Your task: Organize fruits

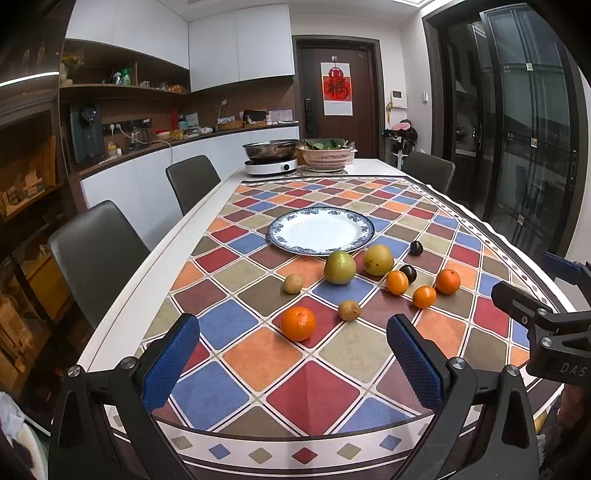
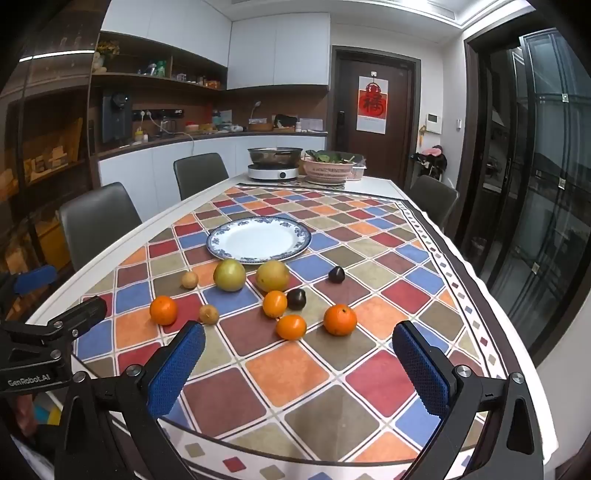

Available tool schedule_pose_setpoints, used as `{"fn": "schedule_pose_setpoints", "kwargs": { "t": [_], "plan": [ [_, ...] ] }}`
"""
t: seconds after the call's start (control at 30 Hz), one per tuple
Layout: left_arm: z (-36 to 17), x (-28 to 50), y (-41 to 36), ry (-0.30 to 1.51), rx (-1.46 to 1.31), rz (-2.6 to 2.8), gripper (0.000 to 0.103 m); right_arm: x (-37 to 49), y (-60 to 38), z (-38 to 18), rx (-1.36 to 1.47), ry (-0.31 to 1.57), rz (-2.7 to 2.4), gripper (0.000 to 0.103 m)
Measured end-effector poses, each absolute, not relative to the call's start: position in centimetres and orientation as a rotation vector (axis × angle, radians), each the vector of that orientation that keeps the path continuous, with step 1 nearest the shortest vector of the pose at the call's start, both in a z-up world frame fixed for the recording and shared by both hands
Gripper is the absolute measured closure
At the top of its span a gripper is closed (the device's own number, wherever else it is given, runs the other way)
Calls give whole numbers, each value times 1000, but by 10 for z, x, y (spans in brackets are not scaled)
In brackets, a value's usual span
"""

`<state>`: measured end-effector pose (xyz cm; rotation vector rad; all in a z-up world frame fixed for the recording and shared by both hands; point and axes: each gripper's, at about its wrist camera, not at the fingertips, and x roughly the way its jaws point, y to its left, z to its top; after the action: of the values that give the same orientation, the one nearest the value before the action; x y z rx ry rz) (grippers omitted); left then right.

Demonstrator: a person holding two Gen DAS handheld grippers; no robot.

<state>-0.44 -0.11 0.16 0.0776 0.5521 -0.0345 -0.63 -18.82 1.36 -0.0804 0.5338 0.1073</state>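
plate (image 1: pixel 320 229) behind fruits (image 1: pixel 340 267), on table (image 1: pixel 207 206)

Both views are evenly and fairly brightly lit from overhead; a ceiling light panel (image 1: pixel 410 2) glows at twelve o'clock in the left wrist view. The white plate (image 1: pixel 320 230) and the tablecloth (image 2: pixel 295 369) carry soft glare, and the fruit throws only faint, short shadows. The shelving (image 1: pixel 33 177) at nine o'clock sits dim, and the glass doors (image 2: pixel 546 184) at three o'clock are dark with reflections. Fisheye distortion bows the table edges, black vignetting fills the corners, and distant detail is slightly soft.
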Motion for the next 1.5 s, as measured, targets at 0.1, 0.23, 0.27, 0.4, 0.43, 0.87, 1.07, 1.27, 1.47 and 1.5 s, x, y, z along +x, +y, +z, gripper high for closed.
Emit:
{"fn": "schedule_pose_setpoints", "kwargs": {
  "t": [0.1,0.23,0.27,0.4,0.43,0.87,1.07,1.27,1.47,1.5],
  "plan": [
    [2,-5,-1,551,77,-35,0,-6,-188,14,-80,533,108,1],
    [3,-5,-2,548,77,-37,0,-6,-188,14,-80,533,108,1],
    [3,-6,-1,549,76,-37,0,-6,-188,14,-80,533,108,1],
    [4,-6,-1,547,76,-37,0,-6,-188,13,-80,533,108,1],
    [3,-6,-1,548,75,-37,0,-6,-188,13,-81,532,108,1],
    [4,-7,-1,546,74,-37,0,-6,-188,13,-81,532,108,1],
    [3,-6,-1,546,74,-36,0,-6,-187,12,-81,531,108,1],
    [3,-7,-1,545,74,-36,0,-6,-187,12,-81,531,109,1],
    [3,-7,-1,544,73,-36,0,-6,-187,12,-81,530,109,1],
    [3,-7,-1,544,73,-36,0,-6,-187,12,-81,531,109,1]
  ]
}}
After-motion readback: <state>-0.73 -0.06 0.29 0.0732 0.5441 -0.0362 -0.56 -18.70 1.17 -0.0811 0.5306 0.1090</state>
